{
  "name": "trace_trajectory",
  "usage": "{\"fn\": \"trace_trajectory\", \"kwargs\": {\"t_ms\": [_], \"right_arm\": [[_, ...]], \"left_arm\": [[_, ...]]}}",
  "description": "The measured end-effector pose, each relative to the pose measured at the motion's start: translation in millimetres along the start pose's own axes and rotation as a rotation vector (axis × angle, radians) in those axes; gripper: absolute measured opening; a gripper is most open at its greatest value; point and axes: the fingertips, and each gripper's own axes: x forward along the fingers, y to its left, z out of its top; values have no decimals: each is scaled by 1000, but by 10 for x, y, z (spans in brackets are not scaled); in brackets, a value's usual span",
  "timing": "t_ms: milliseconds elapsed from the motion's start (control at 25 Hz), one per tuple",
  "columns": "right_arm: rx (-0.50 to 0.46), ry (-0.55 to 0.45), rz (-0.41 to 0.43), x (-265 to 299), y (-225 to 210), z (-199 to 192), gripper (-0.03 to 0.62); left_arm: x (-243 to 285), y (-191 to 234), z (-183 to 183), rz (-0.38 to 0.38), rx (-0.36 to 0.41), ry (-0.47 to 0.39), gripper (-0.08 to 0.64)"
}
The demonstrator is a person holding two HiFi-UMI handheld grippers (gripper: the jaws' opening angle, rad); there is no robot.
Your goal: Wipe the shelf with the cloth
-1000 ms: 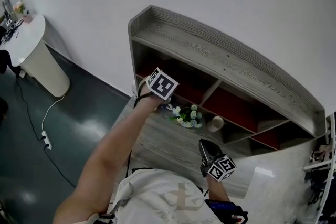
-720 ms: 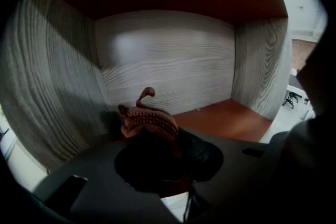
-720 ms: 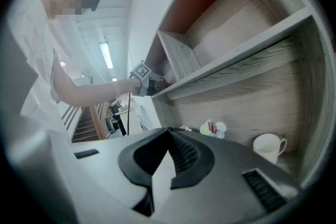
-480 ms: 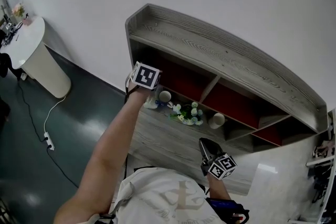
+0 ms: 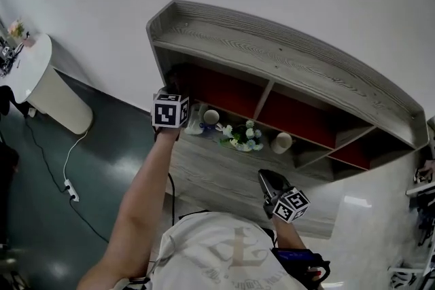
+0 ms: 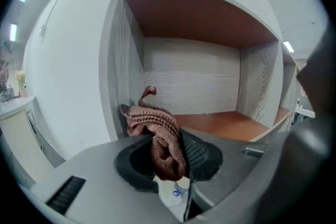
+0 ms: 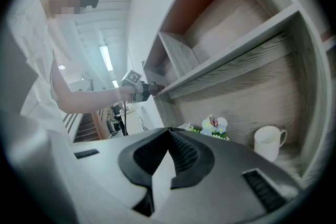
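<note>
A brown knitted cloth (image 6: 157, 134) is clamped between the jaws of my left gripper (image 6: 176, 139), bunched up and sticking out ahead of them. That gripper is at the left end of the grey wooden shelf (image 5: 285, 71), just in front of the red-backed upper compartment (image 6: 210, 120) and close to its left side wall (image 6: 123, 65). In the head view its marker cube (image 5: 170, 110) sits at the shelf's left edge. My right gripper (image 7: 169, 132) is held low in front of the shelf (image 7: 231, 60), shut, with nothing between its jaws.
On the lower board stand a small white round object (image 5: 211, 117), a bunch of artificial flowers (image 5: 243, 136) and a white mug (image 5: 282, 142). A white pedestal table (image 5: 41, 78) stands on the floor at the left, with a cable and power strip (image 5: 68, 183) nearby.
My left gripper has travelled leftward along the shelf with the cloth, from the compartment's middle to its left end. The right gripper has stayed in place.
</note>
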Motion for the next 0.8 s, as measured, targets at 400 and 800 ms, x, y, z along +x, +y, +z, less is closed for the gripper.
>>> {"fn": "trace_trajectory", "kwargs": {"t_ms": [400,800], "right_arm": [[-22,-7,-1,-36,-25,53,5],[-30,-21,-35,-191,-143,135,5]], "left_arm": [[-412,-186,-422,-76,-66,-183,95],[-597,-1093,-1121,-277,-50,-172,97]]}}
